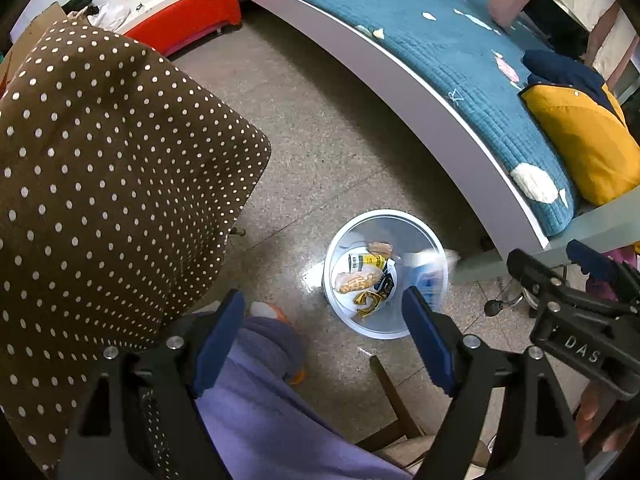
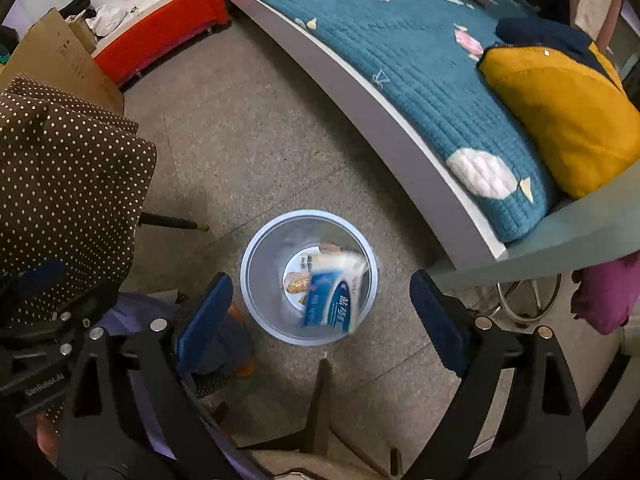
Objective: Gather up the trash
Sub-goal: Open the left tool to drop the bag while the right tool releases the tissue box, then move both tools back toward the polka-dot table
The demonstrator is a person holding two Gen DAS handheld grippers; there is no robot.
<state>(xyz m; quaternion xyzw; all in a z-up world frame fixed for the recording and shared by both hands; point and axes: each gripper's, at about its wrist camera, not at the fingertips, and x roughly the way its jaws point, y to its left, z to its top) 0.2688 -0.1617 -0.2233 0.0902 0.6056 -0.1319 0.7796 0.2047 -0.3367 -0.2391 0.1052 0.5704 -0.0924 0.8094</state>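
**roomwatcher:** While both grippers point down over the floor, the blue-and-white packet (image 2: 332,300) is smeared with motion blur inside the mouth of the pale bin (image 2: 256,248). It's below the right gripper (image 2: 320,312), whose blue pads stand wide apart with nothing pressed between them, so that one's let go. I can't read the print on the packet, it's too blurry.

**tidy_lurker:** What about the other one? And what else is in the bin?

**roomwatcher:** Left gripper (image 1: 324,320) is also spread open and empty, with bare floor and the bin (image 1: 340,248) showing between its fingers. At the bottom there's a yellow-and-white snack wrapper (image 1: 366,280) plus a crumpled tan scrap (image 1: 380,248). From the left camera the blue packet is just a faint streak at the bin's right wall.

**tidy_lurker:** Anything blocked?

**roomwatcher:** Plenty. A brown polka-dot cloth (image 1: 112,168) fills the left side and covers whatever it's draped on; only a thin dark leg pokes out underneath. Purple fabric (image 1: 260,408) sits low between the fingers, hiding most of an orange-and-white thing on the floor that I can't identify. The bed with the teal quilt (image 2: 400,60) and the yellow cushion (image 2: 560,112) are cut off by the lens edge, and a magenta bundle (image 2: 608,296) on the right is half out of frame.
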